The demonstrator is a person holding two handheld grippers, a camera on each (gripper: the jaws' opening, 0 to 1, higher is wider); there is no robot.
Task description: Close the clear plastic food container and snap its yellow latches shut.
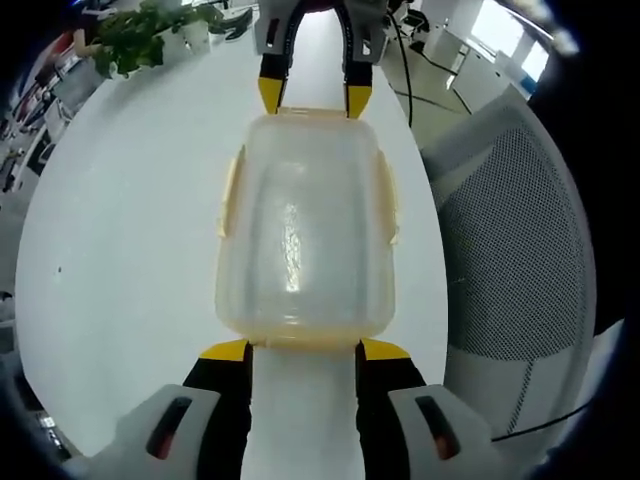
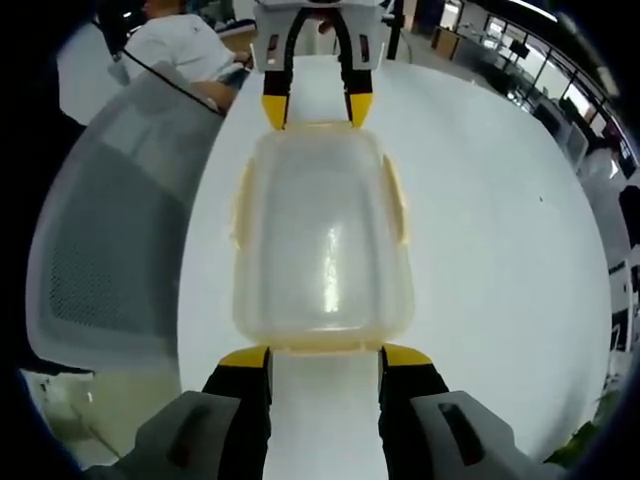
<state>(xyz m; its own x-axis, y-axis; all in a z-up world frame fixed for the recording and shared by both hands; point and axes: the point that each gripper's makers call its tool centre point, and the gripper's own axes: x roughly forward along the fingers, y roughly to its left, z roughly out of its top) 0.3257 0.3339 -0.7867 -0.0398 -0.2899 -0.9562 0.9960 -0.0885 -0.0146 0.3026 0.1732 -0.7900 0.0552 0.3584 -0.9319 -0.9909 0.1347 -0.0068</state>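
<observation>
- The left gripper stands open, its jaws wide apart, tips touching the container's near short end.
- The container lies on the white table, long axis running gripper to gripper.
- The right gripper, open too, meets the far end.

The clear plastic container lies on a white table with its lid on, running lengthwise away from the camera. Pale yellow latches show along its two long sides. The right gripper rises from the bottom, its jaws apart, and its yellow fingertips sit right at the near end of the container, one at each corner. At the far end the left gripper comes in from the top, its yellow tips likewise spread and meeting the container's far edge. A grey mesh chair stands beside the table, and a person in a white shirt sits beyond it.
</observation>
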